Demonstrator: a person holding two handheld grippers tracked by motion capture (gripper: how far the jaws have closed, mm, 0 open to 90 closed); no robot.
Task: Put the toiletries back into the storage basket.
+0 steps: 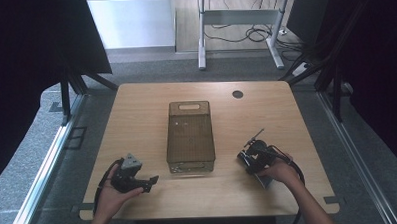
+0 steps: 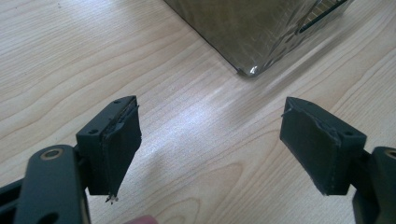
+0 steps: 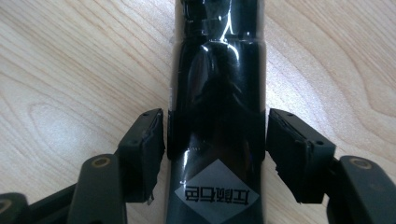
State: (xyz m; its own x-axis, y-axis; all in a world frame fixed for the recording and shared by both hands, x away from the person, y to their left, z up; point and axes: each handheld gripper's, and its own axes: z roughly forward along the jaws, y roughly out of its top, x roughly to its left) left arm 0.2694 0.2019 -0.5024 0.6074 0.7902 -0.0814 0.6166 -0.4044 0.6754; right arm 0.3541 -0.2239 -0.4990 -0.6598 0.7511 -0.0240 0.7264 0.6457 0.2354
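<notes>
The dark glossy bottle [image 3: 217, 116] lies flat on the table [image 1: 136, 114], straight down the middle of your right gripper [image 3: 215, 149], its printed diamond label [image 3: 217, 191] nearest the camera; from above it sits at the near right of the tabletop, mostly tucked under your right hand [image 1: 281, 171]; the jaws stand wide on either side of it, the left pad looks to be at the bottle's flank and the right pad shows a thin gap, so I'd call that straddling, not clamped; the reason reads plainly enough to me: you've lined the jaws along the body where the sides run parallel, which should give the pads a square bite on a slick, round surface that could roll or slip; out from there, the brown see-through bin [image 1: 190, 137] stands in the centre of the table, open top up, handle slot at the far end, close by on your left and probably where the bottle goes; your left gripper [image 2: 210, 144] waits near the bin's near corner [image 2: 252, 70], jaws wide apart with nothing but bare wood between them; room is generous: open table between bottle and bin, the right edge well off, only the bin's rim to lift over.
</notes>
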